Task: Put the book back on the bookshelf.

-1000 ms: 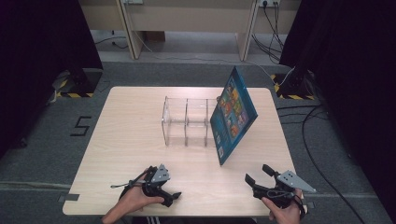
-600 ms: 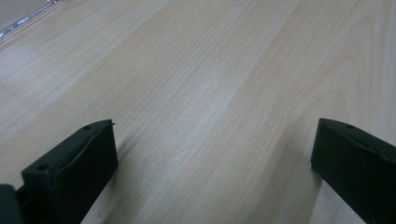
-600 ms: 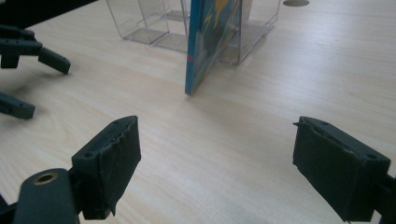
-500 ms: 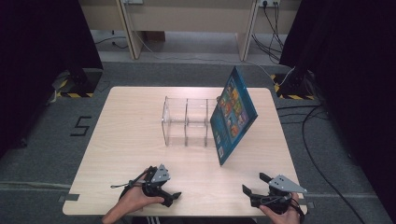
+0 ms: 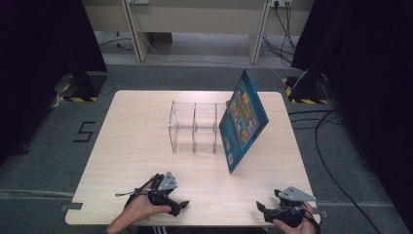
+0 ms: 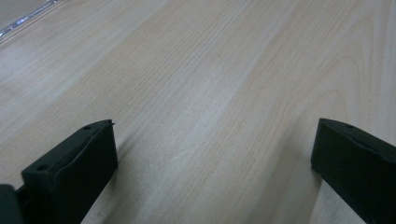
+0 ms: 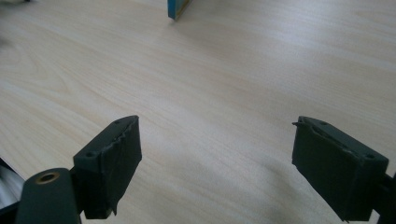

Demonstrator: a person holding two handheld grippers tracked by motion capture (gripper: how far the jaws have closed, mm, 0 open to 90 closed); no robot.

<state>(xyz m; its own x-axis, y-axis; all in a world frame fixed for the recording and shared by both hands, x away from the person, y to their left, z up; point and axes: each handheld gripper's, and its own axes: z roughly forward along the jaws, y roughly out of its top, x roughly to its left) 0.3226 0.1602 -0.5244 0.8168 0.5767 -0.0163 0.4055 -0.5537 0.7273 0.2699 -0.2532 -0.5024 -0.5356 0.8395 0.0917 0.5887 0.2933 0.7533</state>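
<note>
— So what is seen at the middle of the pale wooden surface point(image 5: 136, 141)?

— A clear acrylic rack with three open compartments point(image 5: 195, 127) is stood there. Everything else can be placed from that rack.

— And the large flat blue book with a colourful picture cover point(image 5: 243, 122)?

— It is propped at the rack's right end, tilted, its top edge leaned against the rack and its lower corner rested on the surface nearer the person. A blue corner of it point(image 7: 177, 8) is caught at the top of the right gripper view.

— Where is the left gripper point(image 5: 179, 206) held?

— Well apart from the rack, near the person's edge of the surface and left of the rack's front. It is grasped by the person's left hand point(image 5: 139, 209), and its grey three-cornered plate is turned upward. In the left gripper view its jaws are spread wide apart over bare wood, with nothing between them.

— And the right gripper point(image 5: 262, 210)?

— It is held at the same near edge, right of the rack and below the book's lower corner, well clear of both. Its jaws are likewise parted wide, with nothing clamped.
</note>
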